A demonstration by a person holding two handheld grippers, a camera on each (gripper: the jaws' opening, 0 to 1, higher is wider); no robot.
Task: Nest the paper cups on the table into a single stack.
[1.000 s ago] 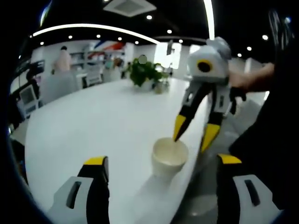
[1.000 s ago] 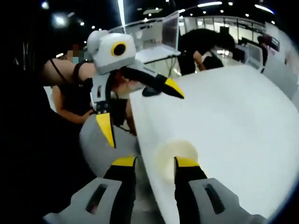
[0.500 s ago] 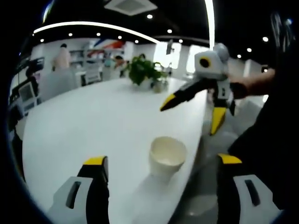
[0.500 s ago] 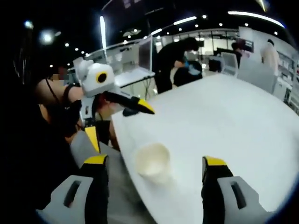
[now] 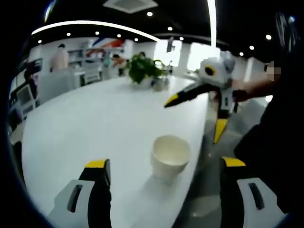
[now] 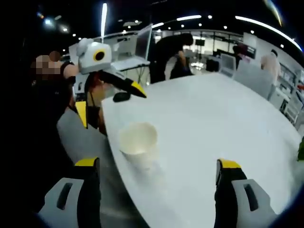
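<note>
A cream paper cup [image 5: 170, 156] stands upright near the edge of the white table [image 5: 95, 128], its mouth open upward. My left gripper [image 5: 164, 166] is open, its yellow-tipped jaws wide apart on either side of the cup and short of it. My right gripper [image 5: 194, 116] hangs open beyond the cup, over the table's edge. In the right gripper view the same cup [image 6: 138, 141] stands by the table [image 6: 213, 123] edge, ahead of my open right gripper [image 6: 159, 166]. The left gripper [image 6: 111, 102] shows behind the cup, open and empty.
A potted green plant [image 5: 145, 71] stands at the far end of the table. A person in dark clothes [image 6: 173, 54] bends over a desk beyond the table. Office desks and chairs [image 5: 61, 83] line the far side. The floor [image 5: 204, 204] lies beyond the table edge.
The right gripper opened, let go of the cup and drew back and up from it. The cup stays standing on the table. The left gripper stayed open and hardly moved.
</note>
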